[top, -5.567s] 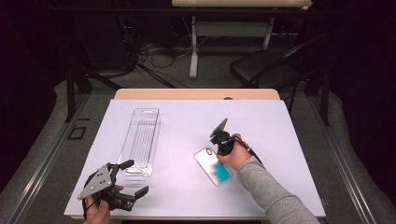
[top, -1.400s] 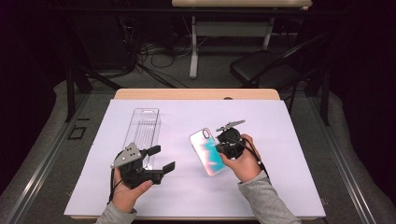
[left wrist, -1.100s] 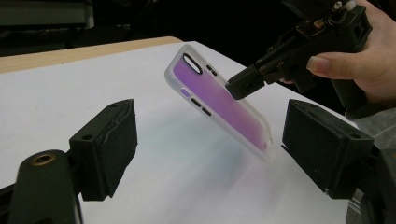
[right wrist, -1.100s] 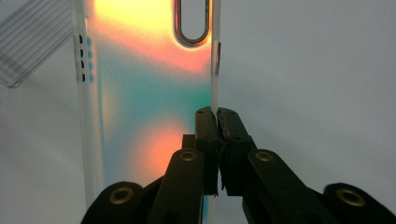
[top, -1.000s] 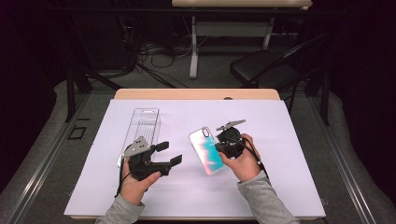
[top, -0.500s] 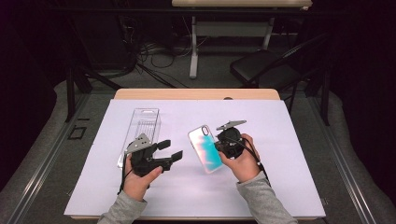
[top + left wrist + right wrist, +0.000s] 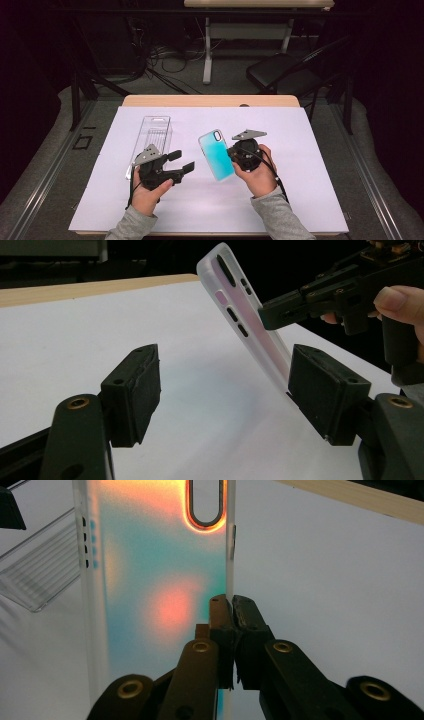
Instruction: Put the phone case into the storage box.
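Right gripper [image 7: 231,151] clamped on one long edge of the phone case [image 7: 216,154], held tilted off the table. Left gripper [image 7: 181,161] jaws apart, case's lower edge just beside one pad. White tabletop [image 7: 310,150]; dark room, folding chair [image 7: 285,70] behind.

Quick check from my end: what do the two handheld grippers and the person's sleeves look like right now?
Both the left gripper and the right gripper are matt black, with blocky jaws on link arms fixed by brass-coloured pivot rivets. Each carries a grey three-cornered plate on top and trails a thin black cable. The person wears grey long sleeves.
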`<state>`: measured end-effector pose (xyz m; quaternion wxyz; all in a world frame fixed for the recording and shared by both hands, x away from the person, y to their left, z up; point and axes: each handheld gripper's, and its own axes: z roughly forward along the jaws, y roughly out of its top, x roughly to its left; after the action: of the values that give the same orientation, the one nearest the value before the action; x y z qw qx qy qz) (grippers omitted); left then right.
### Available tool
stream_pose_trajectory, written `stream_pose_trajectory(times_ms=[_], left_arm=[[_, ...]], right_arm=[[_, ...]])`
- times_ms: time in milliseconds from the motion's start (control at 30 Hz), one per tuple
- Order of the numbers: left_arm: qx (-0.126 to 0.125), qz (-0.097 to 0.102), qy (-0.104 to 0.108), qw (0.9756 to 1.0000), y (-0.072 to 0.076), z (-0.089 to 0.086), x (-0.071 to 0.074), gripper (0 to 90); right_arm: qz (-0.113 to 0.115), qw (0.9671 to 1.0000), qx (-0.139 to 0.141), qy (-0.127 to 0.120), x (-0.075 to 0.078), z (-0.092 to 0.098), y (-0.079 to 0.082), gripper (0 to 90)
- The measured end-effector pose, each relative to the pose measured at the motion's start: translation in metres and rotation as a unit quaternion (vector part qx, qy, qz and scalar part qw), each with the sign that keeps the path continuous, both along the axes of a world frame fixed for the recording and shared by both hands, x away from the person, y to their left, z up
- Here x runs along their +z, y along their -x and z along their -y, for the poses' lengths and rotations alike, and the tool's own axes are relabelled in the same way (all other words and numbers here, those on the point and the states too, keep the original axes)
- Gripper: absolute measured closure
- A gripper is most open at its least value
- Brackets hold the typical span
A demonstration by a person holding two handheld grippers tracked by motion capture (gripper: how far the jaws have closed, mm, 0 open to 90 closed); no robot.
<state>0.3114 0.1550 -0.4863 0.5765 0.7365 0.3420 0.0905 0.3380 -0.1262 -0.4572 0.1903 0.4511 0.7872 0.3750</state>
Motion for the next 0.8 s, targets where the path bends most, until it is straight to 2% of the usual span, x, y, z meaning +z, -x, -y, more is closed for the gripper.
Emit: stream_pose_trajectory(times_ms=[333, 600, 667, 800], left_arm=[[0.001, -0.005, -0.002, 1.0, 0.0007, 0.004, -0.0007, 28.9], [-0.009, -0.007, -0.006, 0.9999, 0.0013, 0.0086, -0.0035, 30.2], [-0.005, -0.008, -0.007, 0.9999, 0.0014, 0.009, -0.0033, 30.8], [-0.007, -0.013, -0.001, 0.9999, 0.0008, 0.0086, -0.0019, 33.7]], right_arm=[[0.038, 0.9992, -0.002, -0.015, -0.0002, -0.0031, 0.0056, 88.1], [0.04, 0.9991, 0.0, -0.013, -0.0042, -0.0078, 0.0071, 88.0], [0.04, 0.9991, 0.001, -0.012, -0.0046, -0.0083, 0.0074, 88.0], [0.042, 0.999, 0.0, -0.014, -0.0044, -0.009, 0.0081, 88.0]])
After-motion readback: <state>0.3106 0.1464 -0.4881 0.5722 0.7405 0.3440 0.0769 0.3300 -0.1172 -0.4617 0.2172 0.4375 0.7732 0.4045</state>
